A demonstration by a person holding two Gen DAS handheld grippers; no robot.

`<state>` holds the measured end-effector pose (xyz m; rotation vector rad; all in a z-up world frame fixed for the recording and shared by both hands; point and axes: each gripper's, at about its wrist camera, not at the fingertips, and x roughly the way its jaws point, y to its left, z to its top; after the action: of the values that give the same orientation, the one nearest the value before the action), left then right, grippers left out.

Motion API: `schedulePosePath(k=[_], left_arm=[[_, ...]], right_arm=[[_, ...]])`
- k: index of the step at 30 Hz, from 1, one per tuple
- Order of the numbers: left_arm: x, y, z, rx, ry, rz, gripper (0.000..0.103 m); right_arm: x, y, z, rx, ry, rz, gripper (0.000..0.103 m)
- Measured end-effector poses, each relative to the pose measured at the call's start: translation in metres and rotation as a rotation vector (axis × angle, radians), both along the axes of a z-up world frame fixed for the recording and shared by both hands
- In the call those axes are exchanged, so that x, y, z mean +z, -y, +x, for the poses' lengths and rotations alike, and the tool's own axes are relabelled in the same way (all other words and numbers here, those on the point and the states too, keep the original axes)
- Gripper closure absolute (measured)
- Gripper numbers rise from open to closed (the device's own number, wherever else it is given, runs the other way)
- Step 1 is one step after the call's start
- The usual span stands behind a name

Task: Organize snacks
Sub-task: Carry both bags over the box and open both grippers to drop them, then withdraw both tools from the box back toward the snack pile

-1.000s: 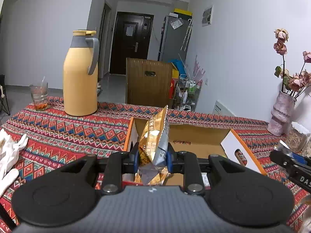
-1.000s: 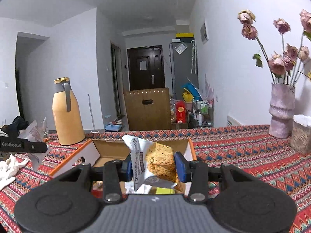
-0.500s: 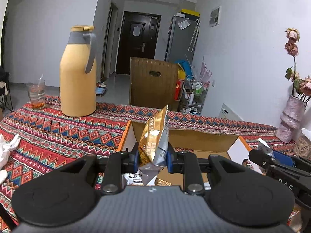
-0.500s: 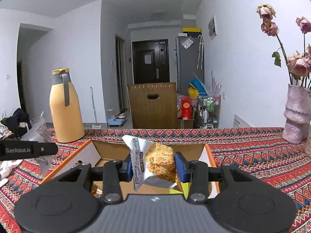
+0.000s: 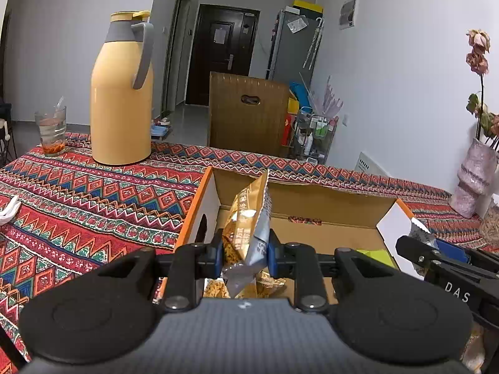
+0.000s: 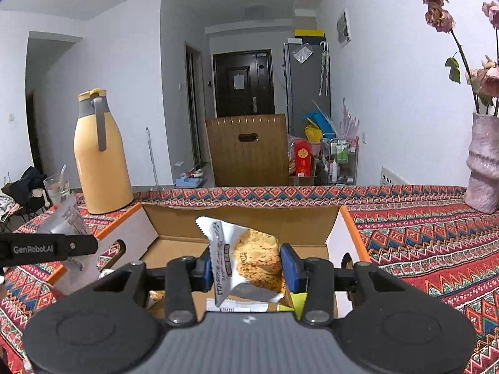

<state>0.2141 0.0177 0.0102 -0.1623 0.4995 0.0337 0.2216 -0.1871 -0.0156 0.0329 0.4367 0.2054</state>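
Note:
My left gripper [image 5: 245, 254] is shut on a gold and silver snack packet [image 5: 249, 224], held upright over the left part of an open cardboard box [image 5: 312, 196] with orange edges. My right gripper [image 6: 246, 265] is shut on a white biscuit packet [image 6: 249, 258], which hangs over the same cardboard box [image 6: 243, 218]. Several snack packets [image 5: 215, 290] lie on the box floor. The right gripper's arm [image 5: 443, 268] shows at the right of the left wrist view. In the right wrist view the left gripper's arm [image 6: 46, 247] shows at the left, with its packet [image 6: 67, 218].
A yellow thermos jug [image 5: 121, 93] and a glass [image 5: 53, 131] stand at the back left of the patterned tablecloth [image 5: 78, 205]. A pink vase [image 6: 483, 168] with dried flowers stands at the right. A wooden chair back [image 6: 248, 149] is behind the table.
Both grippers have moved forward and lower toward the box, each still holding its packet. The box looks larger and closer, and the two grippers are nearer to each other.

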Motion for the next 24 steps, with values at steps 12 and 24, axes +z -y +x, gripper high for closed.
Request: schedulePosePath(k=[12,24], left_arm=[[0.013,0.004,-0.023,0.055,0.076,0.025,0.000],[0.018,0.003,-0.031,0.071,0.090,0.023,0.000]], right_arm=[[0.005,0.006,-0.010,-0.031,0.022,0.022,0.002],[0.010,0.010,-0.014,-0.046,0.022,0.045,0.000]])
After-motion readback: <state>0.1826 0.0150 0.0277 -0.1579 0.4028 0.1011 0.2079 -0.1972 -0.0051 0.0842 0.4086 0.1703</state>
